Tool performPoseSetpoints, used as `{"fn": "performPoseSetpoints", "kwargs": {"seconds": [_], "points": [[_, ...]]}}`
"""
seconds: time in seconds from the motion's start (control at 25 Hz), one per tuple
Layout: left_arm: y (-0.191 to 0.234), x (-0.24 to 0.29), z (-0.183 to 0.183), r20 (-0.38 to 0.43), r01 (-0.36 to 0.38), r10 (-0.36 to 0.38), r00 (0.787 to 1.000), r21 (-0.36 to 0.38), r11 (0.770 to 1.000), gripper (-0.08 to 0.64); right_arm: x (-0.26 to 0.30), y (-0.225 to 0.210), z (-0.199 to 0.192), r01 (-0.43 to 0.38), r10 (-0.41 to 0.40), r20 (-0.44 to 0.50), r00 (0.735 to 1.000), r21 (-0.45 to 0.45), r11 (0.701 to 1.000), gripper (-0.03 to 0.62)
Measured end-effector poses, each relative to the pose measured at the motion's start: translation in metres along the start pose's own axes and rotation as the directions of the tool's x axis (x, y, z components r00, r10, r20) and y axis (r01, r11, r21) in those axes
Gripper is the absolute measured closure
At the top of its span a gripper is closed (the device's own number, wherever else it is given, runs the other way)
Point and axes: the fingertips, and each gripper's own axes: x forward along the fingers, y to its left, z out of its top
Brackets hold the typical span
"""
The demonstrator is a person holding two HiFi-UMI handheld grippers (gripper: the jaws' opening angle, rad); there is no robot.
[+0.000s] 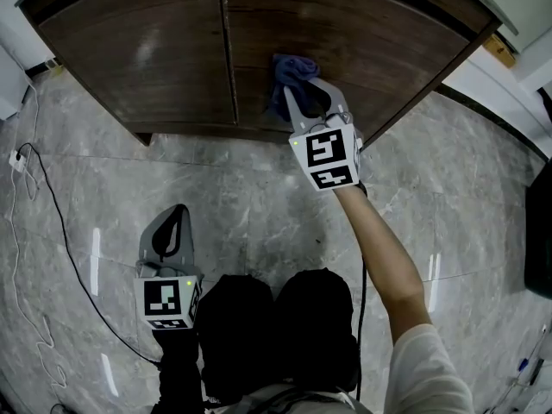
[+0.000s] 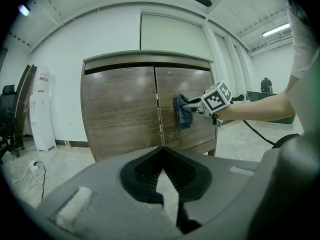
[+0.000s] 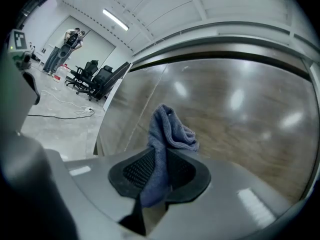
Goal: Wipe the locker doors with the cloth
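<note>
cloth (image 1: 291, 76): blue, bunched, against right door near centre seam | locker doors (image 1: 147, 50): dark wood-grain, both closed

Terry cloth (image 3: 167, 129), glossy wood-grain locker doors (image 1: 147, 50), polished marble-look floor (image 1: 259, 197).

I stand on a grey marbled floor (image 1: 259, 188), glossy, with streaks of light on it. At my left a black cable (image 1: 65, 240) snakes to a white plug strip (image 1: 17, 158). The walls (image 2: 65, 64) are white. Far left, a white dispenser (image 2: 42, 111) stands near a black chair (image 2: 7, 119). More chairs (image 3: 95, 76) cluster far off, under strip lights (image 3: 115, 19) on the white ceiling (image 3: 165, 4).
</note>
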Motion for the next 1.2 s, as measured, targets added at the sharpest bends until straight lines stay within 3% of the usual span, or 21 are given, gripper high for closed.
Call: {"fn": "performPoseSetpoints", "kwargs": {"seconds": [0.52, 0.88, 1.2], "points": [[0.002, -0.001, -0.001, -0.007, -0.004, 0.004, 1.000, 0.004, 1.000, 0.558, 0.021, 0.053, -0.080, -0.089, 0.091, -0.130, 0.987, 0.024, 0.996, 0.520], [0.008, -0.004, -0.004, -0.014, -0.014, 0.014, 1.000, 0.005, 1.000, 0.557, 0.036, 0.092, -0.137, -0.161, 0.178, -0.253, 0.951, 0.088, 0.983, 0.520], [0.011, -0.005, -0.006, -0.019, -0.021, 0.021, 1.000, 0.004, 1.000, 0.557, 0.046, 0.113, -0.160, -0.199, 0.223, -0.304, 0.926, 0.109, 0.974, 0.520]]}}
